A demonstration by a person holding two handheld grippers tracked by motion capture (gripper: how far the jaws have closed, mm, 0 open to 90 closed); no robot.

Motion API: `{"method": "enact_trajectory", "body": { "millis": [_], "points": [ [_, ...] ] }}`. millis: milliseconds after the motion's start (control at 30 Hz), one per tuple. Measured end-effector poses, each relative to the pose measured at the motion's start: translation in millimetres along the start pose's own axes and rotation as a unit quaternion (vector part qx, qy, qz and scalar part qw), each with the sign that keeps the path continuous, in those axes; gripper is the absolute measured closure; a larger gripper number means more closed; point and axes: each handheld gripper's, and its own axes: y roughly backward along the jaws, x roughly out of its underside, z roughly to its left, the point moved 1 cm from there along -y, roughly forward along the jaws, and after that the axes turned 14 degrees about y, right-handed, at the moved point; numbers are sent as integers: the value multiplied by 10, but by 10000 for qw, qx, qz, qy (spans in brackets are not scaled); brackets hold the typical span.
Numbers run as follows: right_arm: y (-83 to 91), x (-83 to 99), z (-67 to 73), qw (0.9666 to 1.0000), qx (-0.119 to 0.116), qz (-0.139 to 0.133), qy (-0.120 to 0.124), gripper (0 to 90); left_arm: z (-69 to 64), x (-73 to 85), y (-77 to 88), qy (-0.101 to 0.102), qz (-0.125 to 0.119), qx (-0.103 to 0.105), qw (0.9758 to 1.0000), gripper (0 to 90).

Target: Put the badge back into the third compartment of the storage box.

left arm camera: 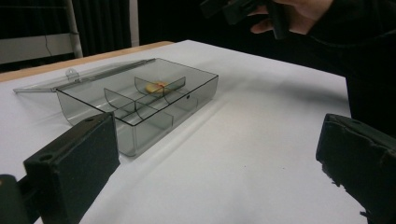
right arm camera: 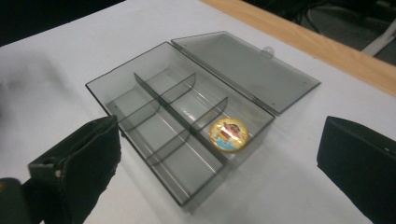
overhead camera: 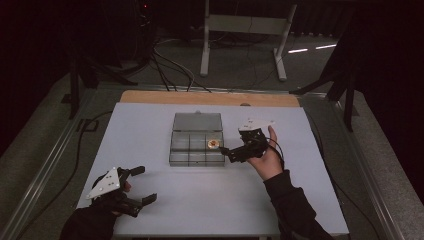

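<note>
Smoky clear plastic box [overhead camera: 196, 145] sits near the middle of the white table [overhead camera: 210, 200], lid [overhead camera: 197, 122] swung fully open and lying flat on the table behind it. Inside, thin dividers split the box into six compartments, two rows of three. A round yellow badge [overhead camera: 213, 144] with a cartoon picture lies flat on the floor of the far-row compartment at the box's right end; in the right gripper view it shows as the corner compartment next to the lid hinge [right arm camera: 227, 135]. The other compartments look bare.

Right gripper [overhead camera: 231, 152]: held just beside the right end of the box, jaws pointing toward it, spread wide, nothing between them. Not touching the box or badge.

Left gripper [overhead camera: 140, 185]: near the front left corner of the table, well apart from the box, jaws spread wide with nothing between them. The left gripper view has the box [left arm camera: 140, 100] ahead and the badge [left arm camera: 154, 87] partly hidden behind a divider.
</note>
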Motion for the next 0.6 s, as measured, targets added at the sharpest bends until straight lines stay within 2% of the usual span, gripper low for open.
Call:
{"method": "enact_trajectory", "body": {
  "millis": [300,600],
  "points": [
    [308,314,14,9998,61,-125,-112,0,-4,-4,-21,-16,9,45,10000,0],
    [515,712,94,9997,63,0,-228,0,-7,-6,-10,-31,5,45,10000,0]
  ]
}}
